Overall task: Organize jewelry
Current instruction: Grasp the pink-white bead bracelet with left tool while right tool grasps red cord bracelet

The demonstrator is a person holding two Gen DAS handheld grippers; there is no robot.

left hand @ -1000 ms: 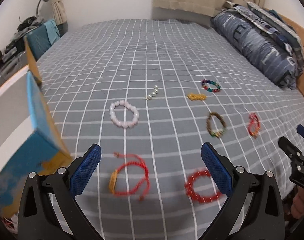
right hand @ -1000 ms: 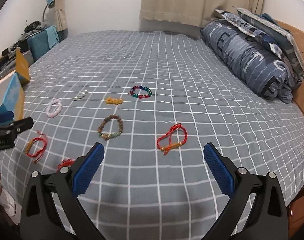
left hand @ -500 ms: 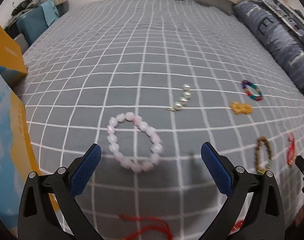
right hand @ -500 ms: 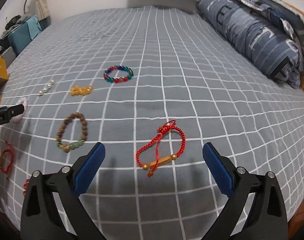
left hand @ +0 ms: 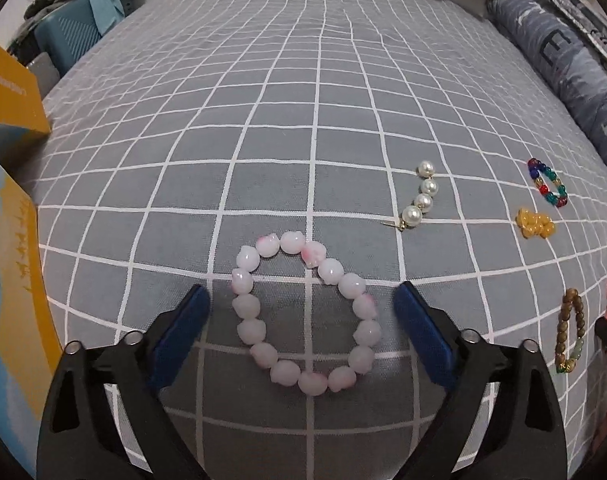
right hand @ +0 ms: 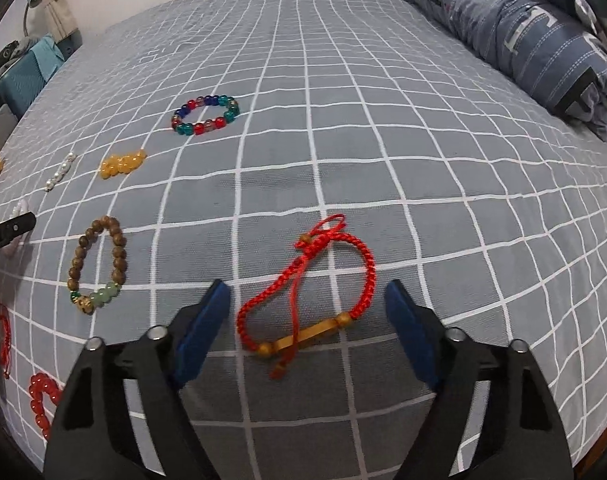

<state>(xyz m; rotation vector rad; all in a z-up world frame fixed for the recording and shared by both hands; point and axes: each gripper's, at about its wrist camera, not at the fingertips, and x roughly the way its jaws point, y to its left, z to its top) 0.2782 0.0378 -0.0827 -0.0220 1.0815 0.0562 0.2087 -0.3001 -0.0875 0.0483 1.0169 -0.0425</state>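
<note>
Both my hands tilt steeply down over the grey checked bedspread (left hand: 303, 92), each one bearing a gripper low above a bracelet.

My left gripper (left hand: 301, 304) has just been narrowing its jaws, yet they are still spread wide – the pink bead bracelet (left hand: 305, 314) lies flat on the cover between the blue pads (left hand: 183, 326), with a gap on either side, so nothing is gripped. Beyond it, to the right, lies a pearl earring (left hand: 419, 196), then a small cluster of yellow beads (left hand: 535, 223) and a multicoloured bead bracelet (left hand: 548, 183). A yellow and blue box (left hand: 11, 264) stands at the left edge of that view.

My right gripper (right hand: 307, 300) has likewise been closing in – its jaws stand apart around the red cord bracelet (right hand: 315, 288), whose wooden bar lies nearest me, and neither pad touches the cord. To its left lies a brown wooden bead bracelet (right hand: 99, 264) with a few green beads; further back the yellow cluster and the multicoloured bracelet. A red bead bracelet (right hand: 43, 398) shows at the lower left edge, and a blue striped pillow (right hand: 523, 36) lies at the far right
</note>
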